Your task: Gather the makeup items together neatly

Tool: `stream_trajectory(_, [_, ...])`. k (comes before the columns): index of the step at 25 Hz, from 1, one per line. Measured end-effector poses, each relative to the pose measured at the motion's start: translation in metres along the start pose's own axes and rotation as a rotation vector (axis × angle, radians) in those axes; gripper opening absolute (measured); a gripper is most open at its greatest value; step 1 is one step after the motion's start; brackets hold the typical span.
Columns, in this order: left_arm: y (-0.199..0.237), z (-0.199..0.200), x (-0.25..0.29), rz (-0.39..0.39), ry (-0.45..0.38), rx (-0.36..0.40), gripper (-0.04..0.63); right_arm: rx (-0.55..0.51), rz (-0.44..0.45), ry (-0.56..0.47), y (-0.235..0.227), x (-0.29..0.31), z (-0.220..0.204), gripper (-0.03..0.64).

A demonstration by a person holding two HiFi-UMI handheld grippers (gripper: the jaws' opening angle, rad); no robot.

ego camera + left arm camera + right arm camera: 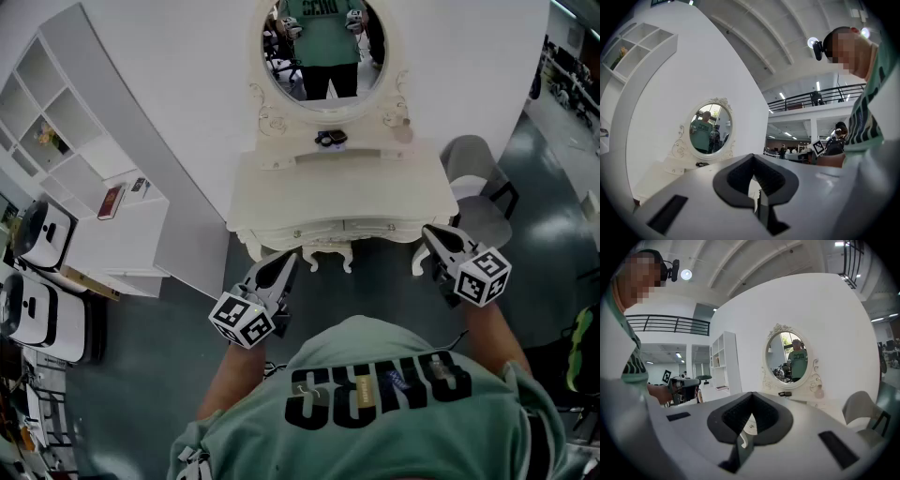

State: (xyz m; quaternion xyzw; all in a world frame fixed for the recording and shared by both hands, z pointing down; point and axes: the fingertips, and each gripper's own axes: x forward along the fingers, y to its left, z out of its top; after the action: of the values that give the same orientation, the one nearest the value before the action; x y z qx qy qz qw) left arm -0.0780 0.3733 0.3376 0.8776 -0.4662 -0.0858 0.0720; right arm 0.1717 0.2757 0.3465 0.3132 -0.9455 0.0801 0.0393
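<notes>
A white vanity table [281, 202] with an oval mirror [323, 47] stands ahead of me. On the small shelf under the mirror lie dark makeup items [330, 139], with a pale pink round item [403, 134] to their right. The left gripper view shows the dark items [701, 164] far off, and the right gripper view shows them [784, 393] beside the pink item [818, 391]. My left gripper [284, 265] hovers before the table's front left, shut and empty [752, 159]. My right gripper [433, 239] is at the front right corner, shut and empty [751, 397].
A grey chair [473, 183] stands right of the table. A white shelf unit [66, 141] and a low white cabinet [122, 234] are on the left beyond a curved white wall, with white machines [37, 234] on the floor.
</notes>
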Motion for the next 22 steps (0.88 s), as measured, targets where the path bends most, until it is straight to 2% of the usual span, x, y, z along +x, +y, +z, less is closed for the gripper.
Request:
stream_trajectory(11, [0.000, 0.004, 0.003, 0.006, 0.001, -0.004, 0.009, -0.006, 0.012, 0.002, -0.002, 0.004, 0.005, -0.006])
stream_trajectory(19, [-0.005, -0.001, 0.016, 0.012, 0.010, 0.013, 0.009, 0.004, -0.009, -0.009, -0.023, 0.002, 0.006, -0.006])
stream_trajectory(22, [-0.009, -0.002, 0.028, 0.031, 0.001, 0.016, 0.009, -0.004, 0.017, -0.011, -0.034, 0.000, 0.010, -0.006])
